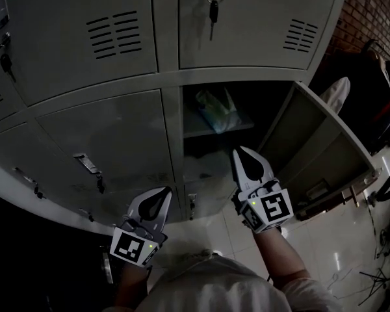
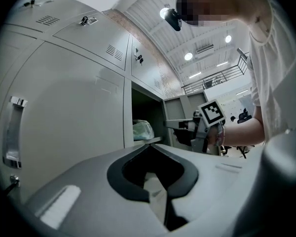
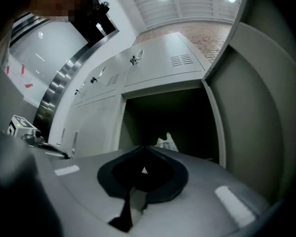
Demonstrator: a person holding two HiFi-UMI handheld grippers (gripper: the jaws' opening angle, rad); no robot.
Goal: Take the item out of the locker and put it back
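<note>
Lower left, the left gripper [image 1: 162, 197], jaws together and empty; centre, the plastic bag [image 1: 216, 111] on the locker shelf [image 1: 244, 122], as before removal or after return; the right gripper [image 1: 242, 156], jaws likewise together and empty, best moved between the shelf's edge and the open door [image 1: 318, 155] at right.

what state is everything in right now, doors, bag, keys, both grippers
Grey metal locker door at lower right, swung open.
Grey locker door to its left, closed.
Pale green plastic bag, lying on the shelf inside.
Metal keys, hanging from the closed upper door.
Left gripper, shut, empty.
Right gripper, shut, empty.
</note>
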